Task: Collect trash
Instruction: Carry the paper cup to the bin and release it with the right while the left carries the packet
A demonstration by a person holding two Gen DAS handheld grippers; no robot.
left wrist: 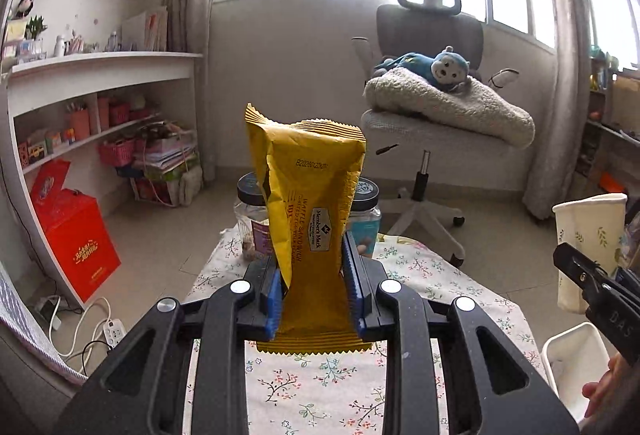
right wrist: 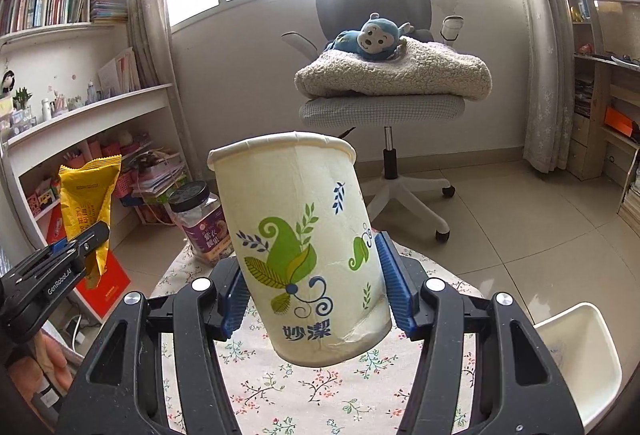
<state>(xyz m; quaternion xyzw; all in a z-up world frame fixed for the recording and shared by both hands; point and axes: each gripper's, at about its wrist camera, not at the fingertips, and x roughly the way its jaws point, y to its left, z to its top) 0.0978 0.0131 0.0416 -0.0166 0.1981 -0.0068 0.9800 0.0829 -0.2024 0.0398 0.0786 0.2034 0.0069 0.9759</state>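
- Left gripper (left wrist: 314,271): black frame, blue ribbed pads; jaws nearly closed, pinching a yellow snack wrapper (left wrist: 310,219) across its lower half, the crimped bottom seam hanging just below the pads.
- Yellow snack wrapper: held upright and clear of the table; top edge torn open and flared. Judged empty, very light, thin crinkly film, slick on the surface. Best taken flat across the middle as now; a hold on the seam alone could slip.
- Right gripper (right wrist: 312,275): same build; jaws about half open, both pads pressed against the lower wall of a paper cup (right wrist: 304,243).
- Paper cup: white with green leaf print, lifted off the table, tilted with the mouth leaning away and to the left. Wall shows creases near the base. Judged light and easily crushed; the rolled rim and base are its stiffer parts, so a gentle squeeze low on the wall suits it.
- White bin (right wrist: 576,347): low at the right edge of the table, near the right gripper; the likely drop point.
- Floral tablecloth (left wrist: 320,387): covers the table below both grippers.
- Two black-lidded jars (left wrist: 250,215): standing at the far end of the table, behind the wrapper; not trash by appearance.
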